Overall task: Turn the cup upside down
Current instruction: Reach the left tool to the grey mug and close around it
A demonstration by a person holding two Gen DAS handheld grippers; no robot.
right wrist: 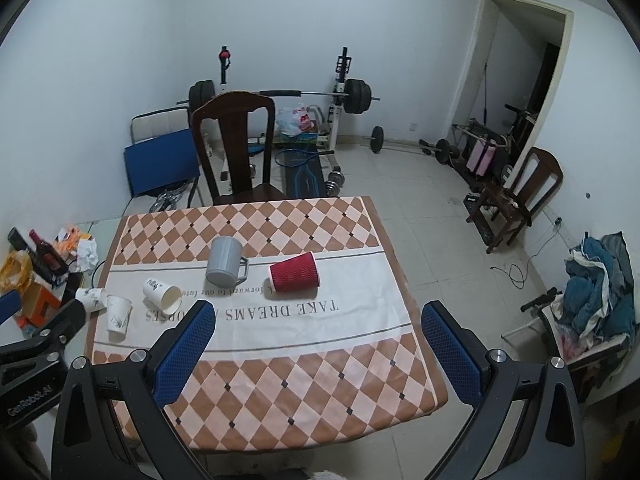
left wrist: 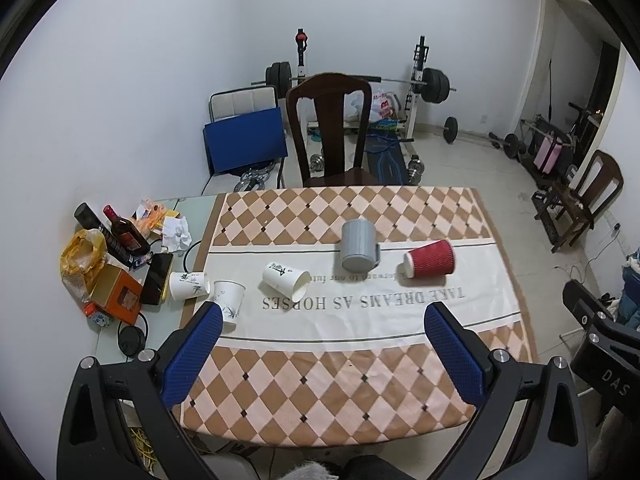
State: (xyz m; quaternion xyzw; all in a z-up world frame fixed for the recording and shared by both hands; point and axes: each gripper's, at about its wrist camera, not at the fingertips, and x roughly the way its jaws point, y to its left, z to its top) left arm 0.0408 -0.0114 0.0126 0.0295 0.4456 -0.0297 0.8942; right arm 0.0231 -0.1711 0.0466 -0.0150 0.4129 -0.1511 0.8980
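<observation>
Nearest the cameras, both grippers hang above the near edge of the desk [left wrist: 344,408] with nothing between their blue-padded fingers. The left gripper [left wrist: 323,312] has its fingers spread wide, and the right gripper [right wrist: 318,310] is spread just as wide, empty too. In the right wrist view the left gripper's black body shows at the lower left, over the desk's left edge.

A cloth [right wrist: 280,360] of brown and pink diamonds with a white printed band covers the desk. Along that band lie five cups. At the left edge stands a small white paper cup [left wrist: 229,299], rim up (a faint dark sprig is printed on it), and just beside it, further left, a second white cup [left wrist: 189,285] lies on its side. Near the middle a third white paper cup [left wrist: 286,278] lies tilted on its side, mouth turned toward the camera. Beyond it a grey mug [left wrist: 359,245] with a handle lies on its side, base toward the camera, and to its right, near but apart, a red ribbed paper cup [left wrist: 430,264] lies on its side, mouth facing left.

Off the cloth at the left sit bottles [left wrist: 120,232], an orange box [left wrist: 118,294] and crumpled paper [left wrist: 176,232]. Behind the desk stands a dark wooden chair [left wrist: 330,128], and against the far wall a barbell rack [left wrist: 360,80].
</observation>
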